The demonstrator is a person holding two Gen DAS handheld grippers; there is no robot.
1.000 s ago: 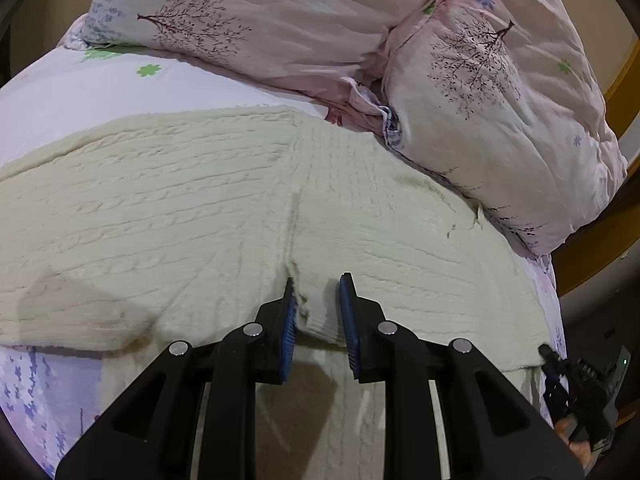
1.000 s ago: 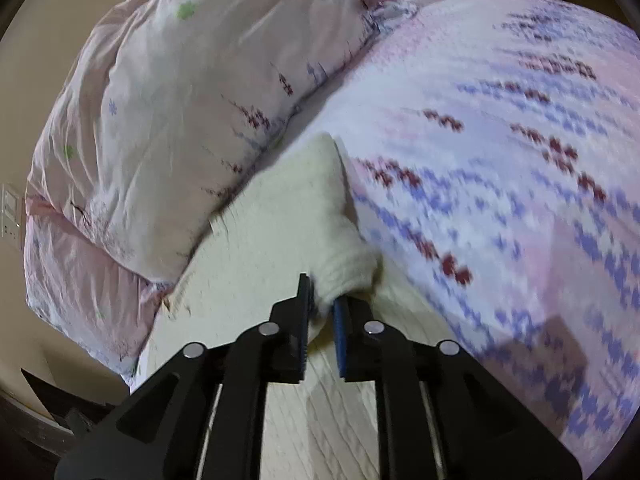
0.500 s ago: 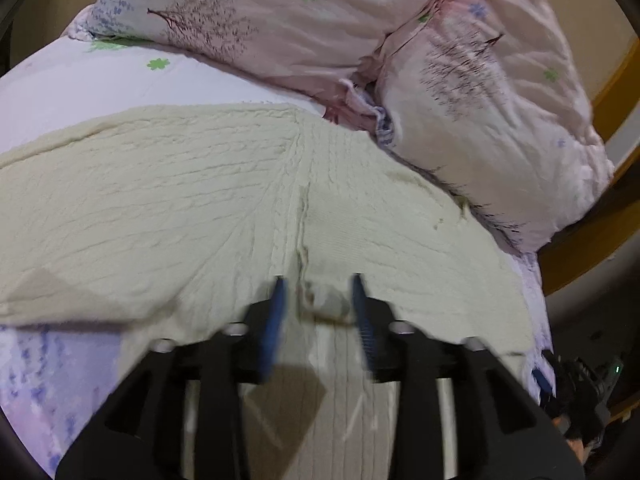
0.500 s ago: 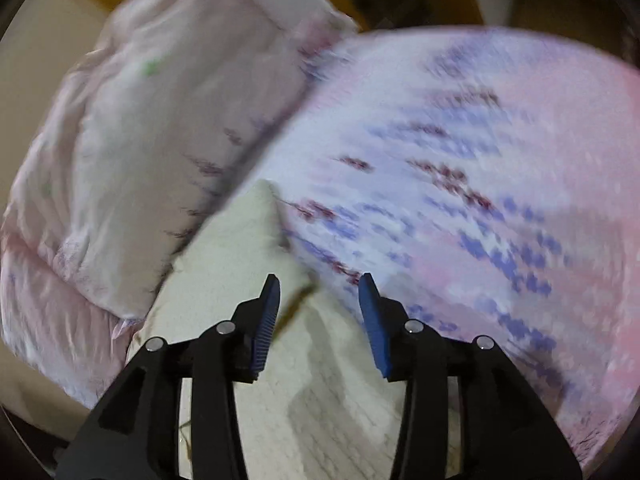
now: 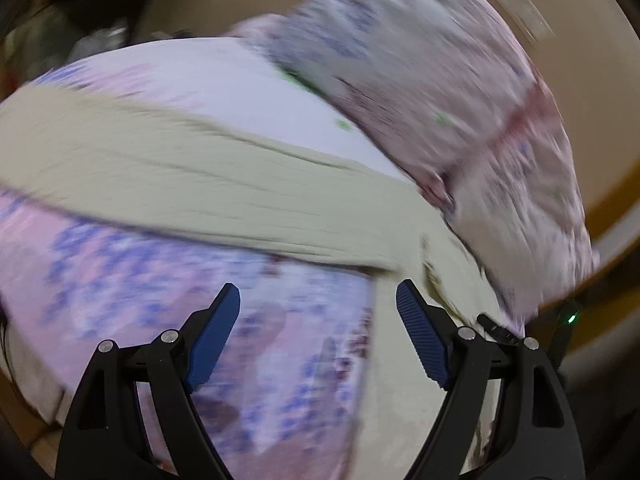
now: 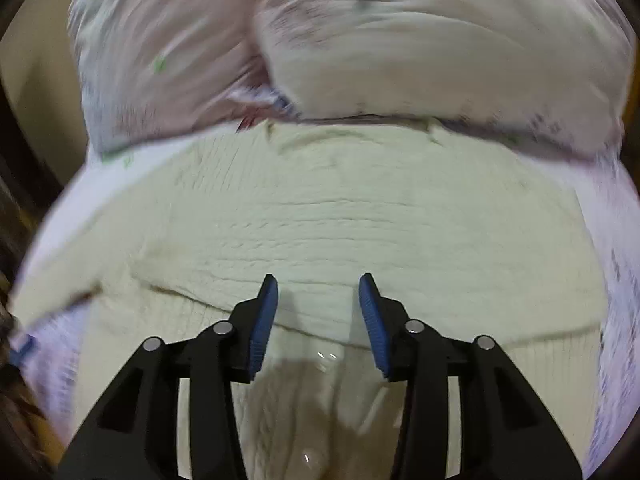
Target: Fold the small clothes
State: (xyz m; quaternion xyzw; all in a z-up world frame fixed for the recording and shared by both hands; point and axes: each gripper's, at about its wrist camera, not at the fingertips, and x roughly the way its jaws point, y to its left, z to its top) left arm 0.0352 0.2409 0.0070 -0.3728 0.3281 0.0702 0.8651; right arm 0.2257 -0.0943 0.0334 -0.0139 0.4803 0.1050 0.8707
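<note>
A cream cable-knit sweater point(image 6: 360, 224) lies flat on the bed, with a folded sleeve across its body. In the left wrist view its long sleeve point(image 5: 192, 184) stretches out to the left. My right gripper point(image 6: 318, 284) is open and empty, just above the folded sleeve's edge. My left gripper point(image 5: 318, 292) is wide open and empty, over the pink sheet beside the sweater's side edge point(image 5: 400, 360). Both views are motion-blurred.
The bed has a pink sheet with purple print point(image 5: 140, 280). Pink floral pillows point(image 6: 360, 40) are piled right behind the sweater and also show in the left wrist view point(image 5: 460, 100). A dark device with a green light point(image 5: 572, 318) sits at the bed's right edge.
Both grippers opened and let go of the sweater's sleeve ends. The left gripper swung left over the sheet and opened wider. The right gripper swung around to face the pillows.
</note>
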